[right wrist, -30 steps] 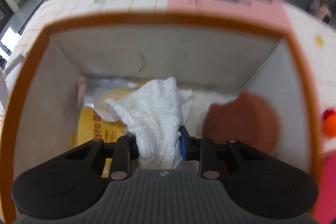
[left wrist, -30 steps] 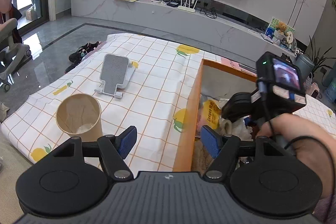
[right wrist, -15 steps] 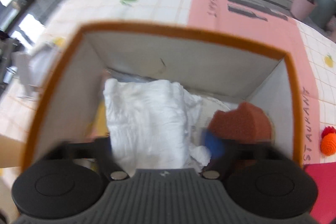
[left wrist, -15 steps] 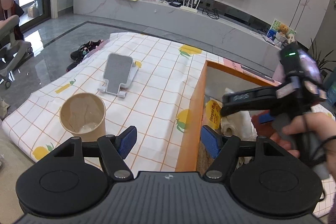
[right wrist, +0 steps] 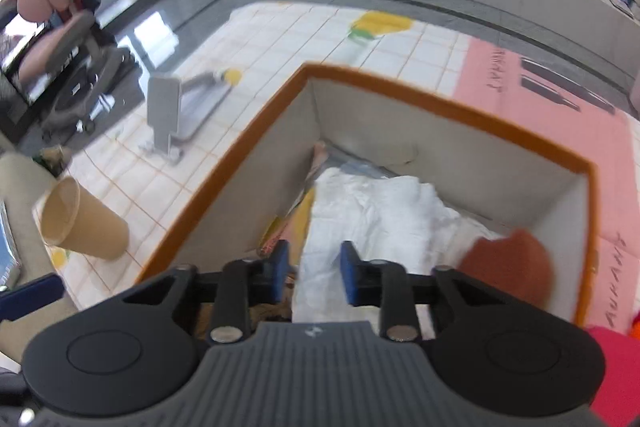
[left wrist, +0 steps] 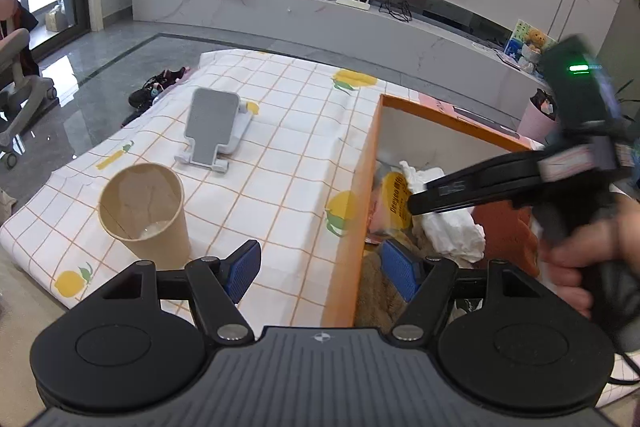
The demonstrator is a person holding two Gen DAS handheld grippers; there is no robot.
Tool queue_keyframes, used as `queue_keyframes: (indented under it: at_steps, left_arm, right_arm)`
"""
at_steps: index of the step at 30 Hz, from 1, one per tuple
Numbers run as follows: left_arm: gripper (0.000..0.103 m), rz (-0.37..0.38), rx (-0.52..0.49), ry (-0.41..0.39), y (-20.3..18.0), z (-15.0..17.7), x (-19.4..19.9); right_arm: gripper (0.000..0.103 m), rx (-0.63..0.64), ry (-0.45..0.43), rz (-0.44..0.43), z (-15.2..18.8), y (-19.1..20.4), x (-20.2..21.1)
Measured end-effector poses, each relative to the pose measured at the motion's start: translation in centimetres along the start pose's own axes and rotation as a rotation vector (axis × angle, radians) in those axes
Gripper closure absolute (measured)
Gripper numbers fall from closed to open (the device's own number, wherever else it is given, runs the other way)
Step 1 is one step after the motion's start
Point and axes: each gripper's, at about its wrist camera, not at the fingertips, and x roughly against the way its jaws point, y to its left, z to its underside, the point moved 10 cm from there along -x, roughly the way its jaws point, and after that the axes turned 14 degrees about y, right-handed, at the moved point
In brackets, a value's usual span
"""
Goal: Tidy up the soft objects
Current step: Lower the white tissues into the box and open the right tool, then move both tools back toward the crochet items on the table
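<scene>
Above the orange-rimmed box [right wrist: 440,103], the right gripper [right wrist: 314,273] tilts steeply downward in a hand [left wrist: 592,247], its jaws just narrowed to a small gap and gripping nothing, the white cloth [right wrist: 384,211] lying loose below them inside the box beside a rust-brown soft piece [right wrist: 508,263]. Near the box's left wall, the left gripper [left wrist: 320,273] points down at a slant with its blue pads [left wrist: 242,269] spread wide and empty, straddling the wall, a paper cup [left wrist: 144,211] standing on the checked tablecloth [left wrist: 280,155] just beside it.

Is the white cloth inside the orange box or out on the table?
Inside. The white cloth lies crumpled within the orange box walls, beside a rust-brown soft item.
</scene>
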Motion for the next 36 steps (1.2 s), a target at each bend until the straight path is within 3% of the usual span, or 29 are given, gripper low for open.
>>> queue_keyframes:
  at_steps: [5,10,16,22,23,24,25,36]
  left_arm:
    - [0.021,-0.005,0.001,0.013,0.2,0.2,-0.3]
    - [0.021,-0.001,-0.009,0.029,-0.2,0.2,-0.9]
    - [0.021,-0.016,-0.021,0.034,-0.3,0.5,-1.0]
    - [0.021,-0.021,-0.027,0.027,-0.2,0.3,-0.7]
    - [0.021,-0.024,-0.028,0.027,-0.2,0.3,-0.7]
    - [0.021,-0.027,-0.029,0.026,-0.2,0.3,-0.7]
    - [0.021,-0.029,-0.031,0.024,-0.2,0.3,-0.7]
    - [0.021,-0.047,-0.053,-0.026,-2.0,-0.3,1.9]
  right_arm:
    - [0.087,-0.247,0.027,0.071,-0.8,-4.6,-3.1]
    - [0.093,-0.322,0.042,0.104,-1.2,-6.4,-4.9]
    - [0.093,-0.157,0.050,0.262,-1.0,-4.3,-5.3]
    - [0.068,-0.281,0.004,0.164,-0.6,-4.7,-3.1]
    - [0.057,-0.278,-0.006,0.138,-0.6,-4.4,-2.6]
    - [0.039,-0.272,-0.015,0.096,-0.6,-4.0,-2.2]
    - [0.033,-0.273,-0.026,0.067,-0.6,-3.7,-1.5]
    - [0.020,-0.274,-0.201,-0.040,1.4,-3.2,9.5]
